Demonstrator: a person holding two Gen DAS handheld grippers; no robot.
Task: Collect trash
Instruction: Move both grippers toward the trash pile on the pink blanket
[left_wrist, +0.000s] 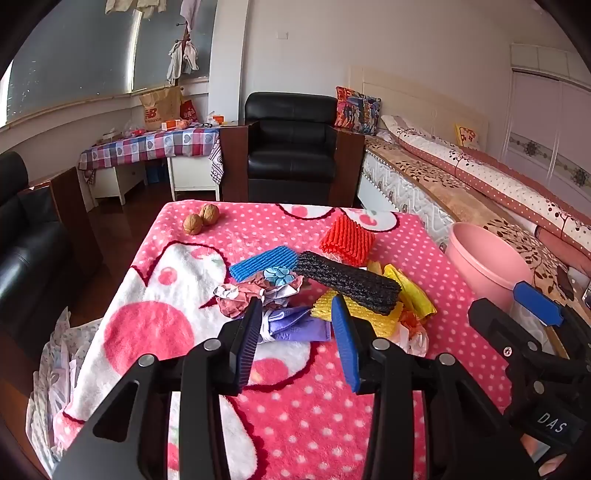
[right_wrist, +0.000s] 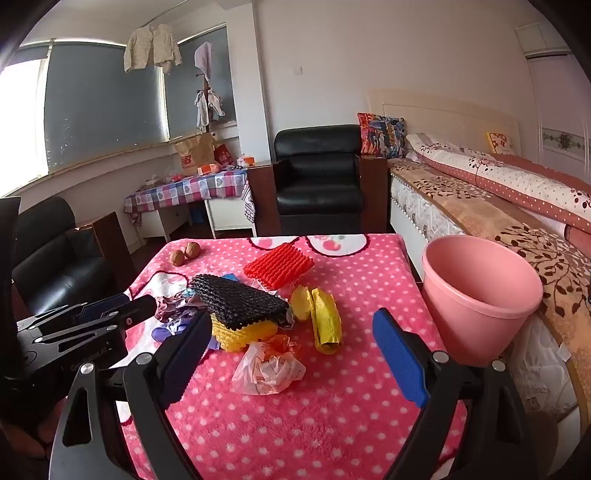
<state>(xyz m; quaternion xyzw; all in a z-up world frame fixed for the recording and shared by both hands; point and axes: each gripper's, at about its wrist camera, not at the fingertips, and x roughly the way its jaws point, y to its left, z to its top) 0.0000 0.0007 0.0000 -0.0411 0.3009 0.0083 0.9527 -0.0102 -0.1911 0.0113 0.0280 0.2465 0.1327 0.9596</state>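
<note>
A heap of trash lies mid-table on the pink dotted blanket (left_wrist: 295, 417): red foam net (left_wrist: 345, 236), black foam net (left_wrist: 349, 282), blue foam net (left_wrist: 264, 261), yellow foam net (left_wrist: 364, 317), yellow wrapper (right_wrist: 325, 323), crumpled paper (left_wrist: 243, 295), purple wrapper (left_wrist: 295, 326) and a thin plastic bag (right_wrist: 267, 367). My left gripper (left_wrist: 295, 314) is open, its fingers on either side of the purple wrapper. My right gripper (right_wrist: 291, 339) is open wide, above the plastic bag. A pink bin (right_wrist: 480, 295) stands at the table's right.
Two walnuts (left_wrist: 201, 218) sit at the far left corner of the table. A bed (right_wrist: 498, 206) runs along the right behind the bin. A black armchair (left_wrist: 291, 147) stands beyond the table, another sofa (left_wrist: 22, 236) at left.
</note>
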